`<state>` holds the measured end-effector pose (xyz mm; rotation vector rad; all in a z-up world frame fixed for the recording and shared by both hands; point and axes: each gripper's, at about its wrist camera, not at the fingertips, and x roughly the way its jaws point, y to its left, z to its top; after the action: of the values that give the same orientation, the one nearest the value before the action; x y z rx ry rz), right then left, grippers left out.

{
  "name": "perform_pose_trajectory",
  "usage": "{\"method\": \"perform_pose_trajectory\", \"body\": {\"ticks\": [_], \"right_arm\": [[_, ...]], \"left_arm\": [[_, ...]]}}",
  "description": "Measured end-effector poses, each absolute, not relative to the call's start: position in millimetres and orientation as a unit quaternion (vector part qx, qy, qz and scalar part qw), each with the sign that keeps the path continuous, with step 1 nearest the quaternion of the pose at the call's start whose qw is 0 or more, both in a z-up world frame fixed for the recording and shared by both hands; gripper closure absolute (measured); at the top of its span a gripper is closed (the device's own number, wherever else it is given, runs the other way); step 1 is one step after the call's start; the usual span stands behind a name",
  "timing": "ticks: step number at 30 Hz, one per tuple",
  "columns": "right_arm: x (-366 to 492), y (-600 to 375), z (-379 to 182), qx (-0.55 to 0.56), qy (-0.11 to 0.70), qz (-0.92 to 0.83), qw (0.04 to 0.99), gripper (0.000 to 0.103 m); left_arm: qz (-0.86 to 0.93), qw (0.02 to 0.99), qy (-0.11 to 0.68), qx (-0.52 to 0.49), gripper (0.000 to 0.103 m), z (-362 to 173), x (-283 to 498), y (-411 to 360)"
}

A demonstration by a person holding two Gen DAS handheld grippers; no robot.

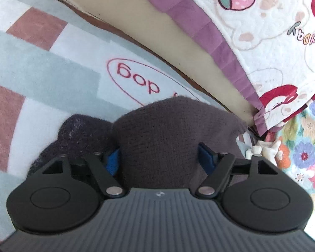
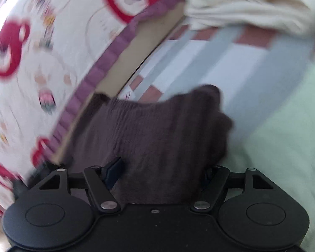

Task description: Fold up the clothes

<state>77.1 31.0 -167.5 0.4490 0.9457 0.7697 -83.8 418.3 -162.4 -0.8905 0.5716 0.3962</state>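
Beneath both grippers spreads a checked blanket (image 1: pixel 52 67), with a strawberry-print quilt (image 1: pixel 262 21) beyond. Between the left gripper's (image 1: pixel 160 157) blue pads bulges a dark brown knit garment (image 1: pixel 168 130), seemingly clamped. The right gripper (image 2: pixel 163 170) stands spread around the same knit, grip unclear.

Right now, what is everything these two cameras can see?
Dark knit garment: one, brownish-grey, bunched between both tongs, lying on the blanket.
Checked blanket: one, pale blue, white and dusty pink, with "dog" in a red oval, underneath.
Cartoon quilt: one, white with strawberries and red shapes, purple ruffled edge, upper right.
Floral fabric: one, multicoloured flowers, far right.
Cream knit garment: one, off-white, crumpled at the top of the right view.
Left tongs: black with blue pads, the dark garment between them.
Right tongs: black, wide apart, the same garment between them.
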Motion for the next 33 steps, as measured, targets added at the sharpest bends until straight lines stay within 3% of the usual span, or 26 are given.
{"method": "perform_pose_trajectory", "body": {"ticks": [1,2,6,9,12,16,19,21,25,26,27,28,29,31,33], "right_arm": [[73.2,37.2,-159.2,0.187,0.422,0.368,0.807,0.057],[67.8,40.7,-148.5,0.169,0.397,0.38,0.818,0.064],[35.9,58.0,-101.0,0.028,0.287,0.398,0.871,0.068],[38.6,63.7,-98.1,-0.003,0.285,0.391,0.875,0.068],[57.6,50.1,-112.5,0.049,0.336,0.378,0.861,0.066],[71.0,23.3,-133.7,0.137,0.392,0.368,0.832,0.053],[74.1,20.3,-146.2,0.14,0.414,0.355,0.826,0.042],[74.2,25.1,-150.9,0.126,0.418,0.355,0.826,0.039],[88.3,29.8,-177.3,0.206,0.457,0.37,0.782,0.024],[89.8,31.0,-182.7,0.227,0.461,0.368,0.775,0.023],[88.2,32.4,-182.5,0.238,0.453,0.363,0.779,0.023],[84.6,35.4,-178.3,0.233,0.442,0.365,0.786,0.035],[77.4,40.1,-169.0,0.207,0.424,0.369,0.801,0.057],[59.9,44.8,-148.5,0.165,0.383,0.385,0.823,0.069],[43.7,46.4,-126.1,0.13,0.353,0.393,0.839,0.072]], "left_arm": [[0.188,0.854,0.274,-0.4,0.073,-158.4,-82.4,414.3],[0.192,0.87,0.275,-0.362,0.075,-149.5,-81.6,405.1],[0.209,0.913,0.262,-0.233,0.075,-118.9,-83.2,358.9],[0.213,0.92,0.261,-0.197,0.073,-117.3,-84.5,332.5],[0.209,0.914,0.276,-0.211,0.064,-125.6,-83.1,337.8],[0.191,0.868,0.274,-0.366,0.053,-144.0,-95.4,376.5],[0.176,0.819,0.248,-0.486,0.052,-162.3,-109.1,402.6],[0.168,0.82,0.263,-0.48,0.052,-165.3,-106.3,402.6],[0.154,0.829,0.292,-0.451,0.022,-170.8,-98.0,396.5],[0.152,0.834,0.29,-0.444,0.02,-173.2,-96.0,392.0],[0.152,0.84,0.293,-0.431,0.021,-173.6,-94.0,386.8],[0.154,0.849,0.299,-0.407,0.03,-170.6,-91.9,381.5],[0.155,0.86,0.305,-0.379,0.053,-166.6,-89.8,376.2],[0.153,0.881,0.299,-0.333,0.07,-154.2,-90.0,368.5],[0.157,0.902,0.289,-0.278,0.074,-137.5,-92.1,356.9]]}}
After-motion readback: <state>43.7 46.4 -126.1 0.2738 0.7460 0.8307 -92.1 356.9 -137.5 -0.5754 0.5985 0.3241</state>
